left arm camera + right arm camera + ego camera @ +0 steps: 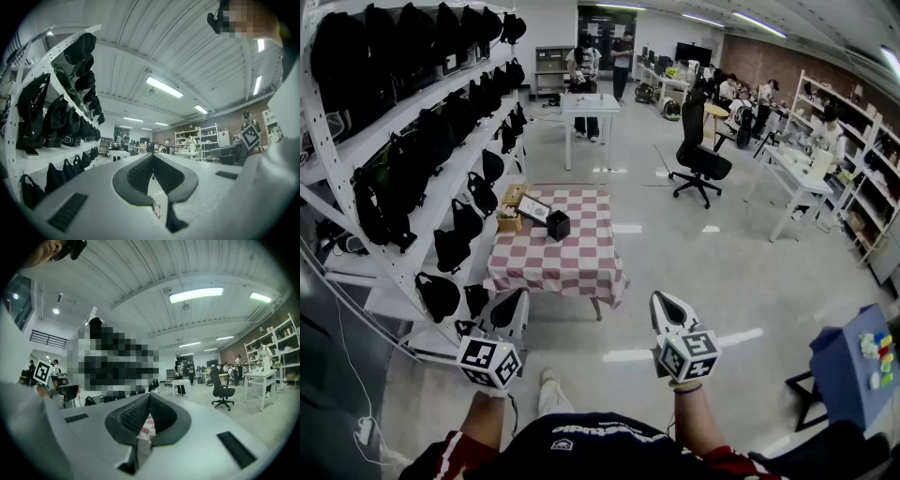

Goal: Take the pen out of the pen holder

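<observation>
A person is holding left tongs and right tongs level, both closed and empty, well apart from the checkered surface bearing the black pen holder; stepping closer, then opening one pair above it, looks wise.

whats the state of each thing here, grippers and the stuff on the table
left gripper: shut, empty
right gripper: shut, empty
table: covered with a checked cloth
pen holder: upright on the table, untouched
office chair: unoccupied
</observation>
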Demonstrator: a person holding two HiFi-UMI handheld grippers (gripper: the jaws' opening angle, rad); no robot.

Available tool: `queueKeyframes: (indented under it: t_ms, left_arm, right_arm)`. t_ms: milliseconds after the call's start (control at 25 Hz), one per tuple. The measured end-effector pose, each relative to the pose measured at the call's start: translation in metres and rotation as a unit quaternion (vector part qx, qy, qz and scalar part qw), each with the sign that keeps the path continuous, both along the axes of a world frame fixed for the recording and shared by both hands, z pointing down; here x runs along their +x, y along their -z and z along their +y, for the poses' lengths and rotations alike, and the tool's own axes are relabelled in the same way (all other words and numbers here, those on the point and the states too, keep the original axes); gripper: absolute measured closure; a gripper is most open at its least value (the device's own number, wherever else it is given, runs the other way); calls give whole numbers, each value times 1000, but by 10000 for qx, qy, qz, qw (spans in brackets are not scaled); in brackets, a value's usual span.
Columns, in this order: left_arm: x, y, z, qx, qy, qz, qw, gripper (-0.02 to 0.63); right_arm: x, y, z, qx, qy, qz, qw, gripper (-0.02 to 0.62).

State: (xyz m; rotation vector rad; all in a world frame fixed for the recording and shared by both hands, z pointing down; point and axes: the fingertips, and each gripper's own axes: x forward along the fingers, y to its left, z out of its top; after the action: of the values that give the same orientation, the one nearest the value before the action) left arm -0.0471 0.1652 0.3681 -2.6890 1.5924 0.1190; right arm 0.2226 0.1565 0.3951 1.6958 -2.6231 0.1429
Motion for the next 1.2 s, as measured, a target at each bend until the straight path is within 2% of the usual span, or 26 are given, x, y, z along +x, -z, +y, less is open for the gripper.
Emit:
queueKeyframes:
  t_ms: [720,1200]
  left_arm:
    - [1,-1,-5,-49,-40,6,10000,601]
    - [-4,-5,-7,-105,92,-80,9999,601]
  right_arm:
    - [-3,0,-4,-4,14,79,10000,598]
    - [-6,-1,-3,-27,160,-69,9998,597]
